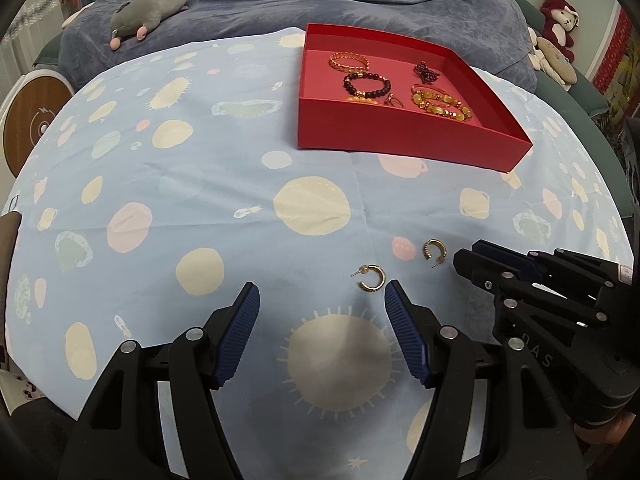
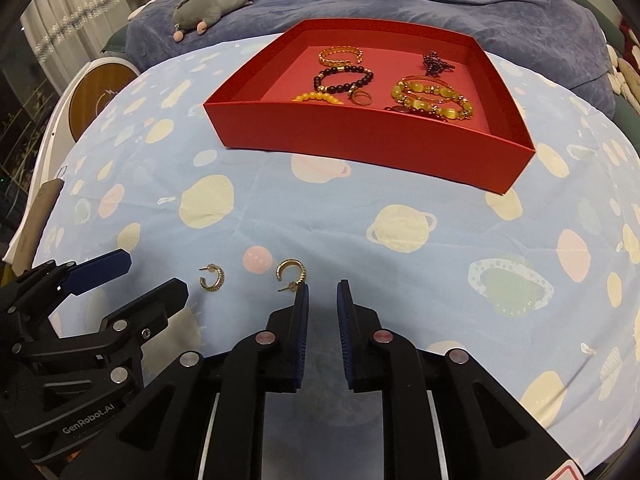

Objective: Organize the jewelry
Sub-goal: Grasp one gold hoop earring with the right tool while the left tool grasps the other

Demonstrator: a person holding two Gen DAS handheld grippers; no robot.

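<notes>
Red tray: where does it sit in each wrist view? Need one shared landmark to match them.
Left wrist: red tray sits upper right of centre, far side of the cloth.
Right wrist: red tray sits upper centre, larger in the picture.
Shared landmark: the grey plush toy lies on the blue blanket up-left of the tray in both.

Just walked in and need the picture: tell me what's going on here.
A person holding two grippers is sorting jewelry into an open red cardboard box, which already holds beaded bracelets. Two gold hoop earrings lie on the planet-print blue cloth. The left gripper and right gripper are both open, holding nothing.
</notes>
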